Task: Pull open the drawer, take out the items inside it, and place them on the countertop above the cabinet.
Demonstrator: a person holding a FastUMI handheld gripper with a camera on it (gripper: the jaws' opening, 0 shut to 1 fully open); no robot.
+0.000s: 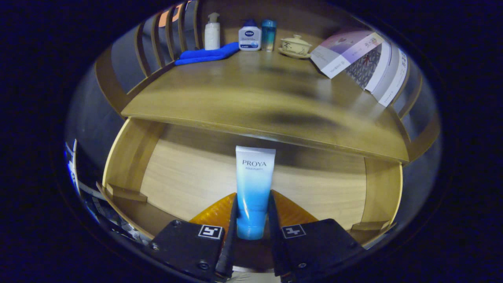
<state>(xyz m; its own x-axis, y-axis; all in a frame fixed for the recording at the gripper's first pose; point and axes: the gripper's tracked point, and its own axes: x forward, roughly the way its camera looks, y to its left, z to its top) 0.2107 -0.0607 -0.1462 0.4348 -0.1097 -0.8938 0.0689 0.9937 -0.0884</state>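
While the drawer [196, 177] stands pulled open under the countertop [255, 102], gripper [252, 204] jaws closed narrowly on a white-to-blue tube [253, 188], both fingers pressing its sides, tube above the drawer floor, bottles [250, 35] at the countertop's back

My gripper [253, 214] fingers pinch smooth plastic tube [254, 184], slight sheen. Drawer [184, 173] floor pale wood, matt, fine grain. Countertop [251, 98] darker wood, satin gloss. Towel [208, 54] soft cloth, matt. Pump bottle [212, 33] smooth plastic. Lidded cup [295, 45] glazed ceramic. Boxes [353, 55] glossy printed card.
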